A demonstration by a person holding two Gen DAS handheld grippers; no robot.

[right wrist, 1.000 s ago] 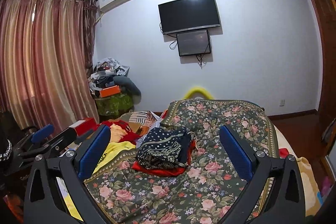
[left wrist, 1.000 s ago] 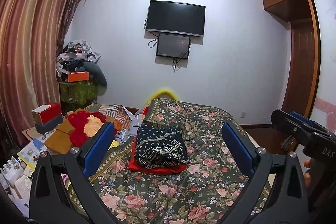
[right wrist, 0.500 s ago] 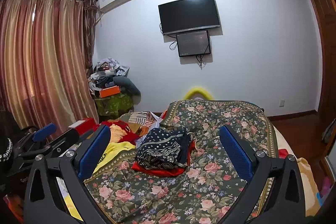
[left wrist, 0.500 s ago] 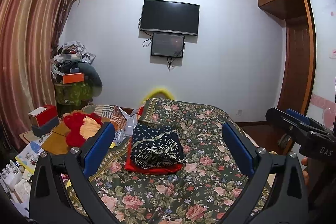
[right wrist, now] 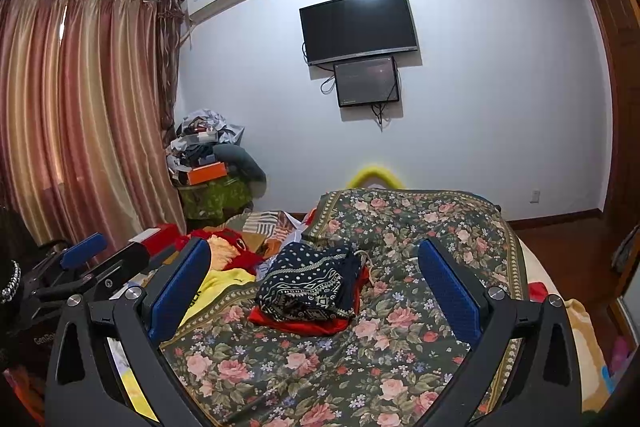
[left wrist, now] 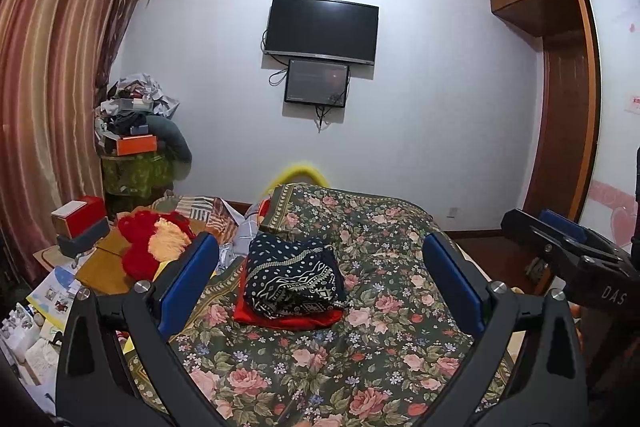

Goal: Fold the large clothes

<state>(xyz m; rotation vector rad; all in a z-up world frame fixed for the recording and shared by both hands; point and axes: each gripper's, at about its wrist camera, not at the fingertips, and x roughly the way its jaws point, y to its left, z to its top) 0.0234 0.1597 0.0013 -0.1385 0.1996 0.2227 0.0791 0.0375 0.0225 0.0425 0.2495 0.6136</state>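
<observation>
Bare floral-patterned bedspread (left wrist: 384, 355) lies open around a folded navy patterned garment (left wrist: 292, 277) stacked on red cloth (left wrist: 288, 319). Piled red and yellow clothes (left wrist: 156, 243) crowd the bed's left edge.

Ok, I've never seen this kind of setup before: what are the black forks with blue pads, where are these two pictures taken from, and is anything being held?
No robot here: a person carries a hand-held gripper in each hand, each with a fisheye camera looking forward between its two fingers. One picture looks past the left gripper, the other past the right gripper; each also glimpses the other at its edge. The blue pads line the fingers. Both grippers are open, hold nothing, and hang above a bed with a floral bedspread. On it sits a folded dark patterned garment stacked on a folded red one. Unfolded clothes, including a yellow garment, lie to the left.
</observation>
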